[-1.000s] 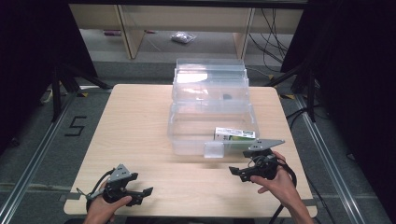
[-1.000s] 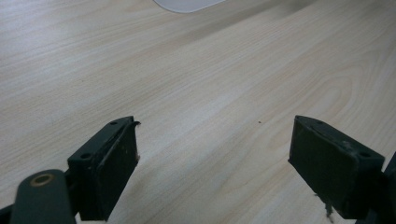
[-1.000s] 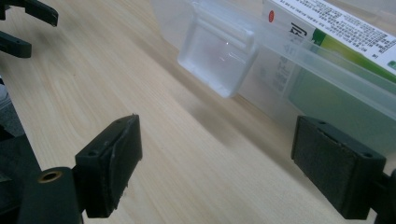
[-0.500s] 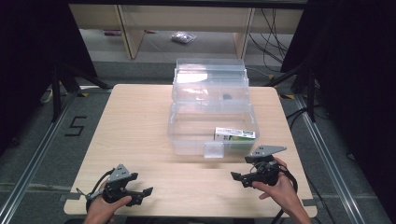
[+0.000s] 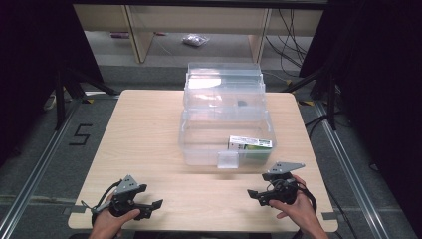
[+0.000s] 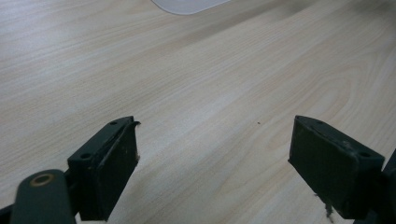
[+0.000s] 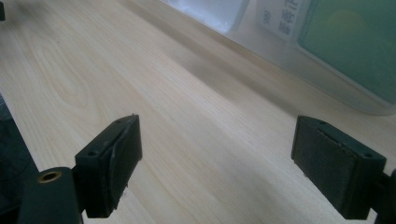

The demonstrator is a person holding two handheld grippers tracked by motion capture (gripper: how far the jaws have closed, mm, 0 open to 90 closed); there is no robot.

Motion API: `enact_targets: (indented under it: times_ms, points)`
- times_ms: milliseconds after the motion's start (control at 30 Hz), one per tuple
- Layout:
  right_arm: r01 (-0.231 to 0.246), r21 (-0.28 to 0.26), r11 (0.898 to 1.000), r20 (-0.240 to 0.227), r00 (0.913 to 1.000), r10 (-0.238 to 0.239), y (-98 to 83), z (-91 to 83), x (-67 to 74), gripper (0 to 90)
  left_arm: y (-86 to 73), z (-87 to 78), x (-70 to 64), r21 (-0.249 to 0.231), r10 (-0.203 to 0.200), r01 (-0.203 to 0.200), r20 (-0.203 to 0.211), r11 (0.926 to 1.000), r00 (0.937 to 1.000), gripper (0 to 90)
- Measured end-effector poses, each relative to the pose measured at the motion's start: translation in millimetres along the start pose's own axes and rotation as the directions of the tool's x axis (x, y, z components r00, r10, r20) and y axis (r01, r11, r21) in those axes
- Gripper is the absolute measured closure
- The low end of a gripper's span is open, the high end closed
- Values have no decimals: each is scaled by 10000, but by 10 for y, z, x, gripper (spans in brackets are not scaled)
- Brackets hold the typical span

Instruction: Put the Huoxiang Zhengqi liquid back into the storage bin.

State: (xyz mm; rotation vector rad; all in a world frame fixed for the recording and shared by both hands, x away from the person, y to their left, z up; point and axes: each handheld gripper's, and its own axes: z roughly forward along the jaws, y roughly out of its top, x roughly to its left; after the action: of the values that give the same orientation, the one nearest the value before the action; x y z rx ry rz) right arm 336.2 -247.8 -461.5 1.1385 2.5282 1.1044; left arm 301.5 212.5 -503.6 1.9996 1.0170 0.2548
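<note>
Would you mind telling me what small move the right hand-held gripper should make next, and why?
Probably ease the right hand-held gripper forward toward the clear box. Its jaws stand open and empty over bare table, and the box's front latch and the green carton inside lie just ahead of it.

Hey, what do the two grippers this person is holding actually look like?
Both are black handheld tools. The left gripper and right gripper each carry a grey three-cornered plate on top and trail a black cable. Each has two blocky black jaws with flat, slightly worn pads and small screw holes. No sleeves show on the forearms.
</note>
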Motion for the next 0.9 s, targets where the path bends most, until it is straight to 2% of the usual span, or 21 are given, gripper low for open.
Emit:
enact_targets:
  times_ms: [33,100,167,233,267,300,333,367,400,500,533,667,700,733,767,800,833,867,900]
  points:
    - [-217,-124,9997,19,9998,218,-19,6,11,172,0,2,-3,-32,-37,37,-2,10000,10000,149]
    - [-95,-53,9999,107,9999,96,-44,-18,-3,170,0,0,-2,-9,7,-7,-16,10000,10000,149]
    - [-235,-90,9997,151,9996,237,-81,-32,-3,170,-3,13,-15,-176,-197,197,-1,9997,9998,149]
    - [-202,-164,9997,184,9996,205,-108,-39,-8,169,0,-1,-2,6,6,-6,-22,10000,10000,149]
    - [-295,-133,9995,172,9994,298,-118,-45,-4,169,0,2,-4,-38,-6,6,-19,10000,10000,149]
    - [-630,-68,9980,119,9979,631,-138,-56,20,168,0,2,-4,-35,6,-6,-2,10000,10000,149]
    - [-410,-196,9990,189,9990,413,-150,-55,4,168,-1,8,-9,-103,-60,60,-9,9999,10000,149]
    - [-451,-184,9988,159,9988,454,-166,-63,4,168,-1,10,-11,-119,-85,84,-33,9999,10000,149]
    - [-308,-233,9993,226,9993,313,-175,-66,-12,168,0,0,-1,-5,35,-35,-4,10000,10000,149]
    - [-721,-151,9973,220,9971,725,-215,-81,22,168,-1,2,-4,-46,9,-9,-7,10000,10000,149]
    - [-484,-199,9986,244,9985,489,-220,-80,9,168,0,1,-4,-30,17,-17,-18,10000,10000,149]
    - [-574,-213,9981,301,9979,580,-262,-84,46,168,-1,9,-14,-147,-83,82,-66,9999,9999,149]
    - [-333,-245,9991,333,9989,341,-271,-86,37,167,-1,7,-17,-138,-88,87,-93,9999,9999,149]
    - [-712,-119,9974,291,9970,715,-284,-91,76,167,-2,9,-20,-174,-107,105,-111,9998,9999,149]
    - [-332,-192,9993,342,9988,338,-292,-87,54,167,-2,7,-18,-142,-83,81,-109,9999,9999,149]
    - [-318,-195,9993,378,9988,326,-303,-88,63,167,-1,7,-18,-148,-84,83,-104,9999,9999,149]
    - [-650,-35,9979,368,9972,651,-314,-91,96,167,-1,7,-19,-157,-89,88,-107,9998,9999,149]
    - [-511,-157,9986,454,9976,518,-327,-75,95,167,-1,7,-20,-163,-90,88,-112,9998,9999,149]
    - [-471,-57,9989,462,9978,473,-335,-79,95,167,1,5,-20,-134,-92,90,-105,9999,9999,149]
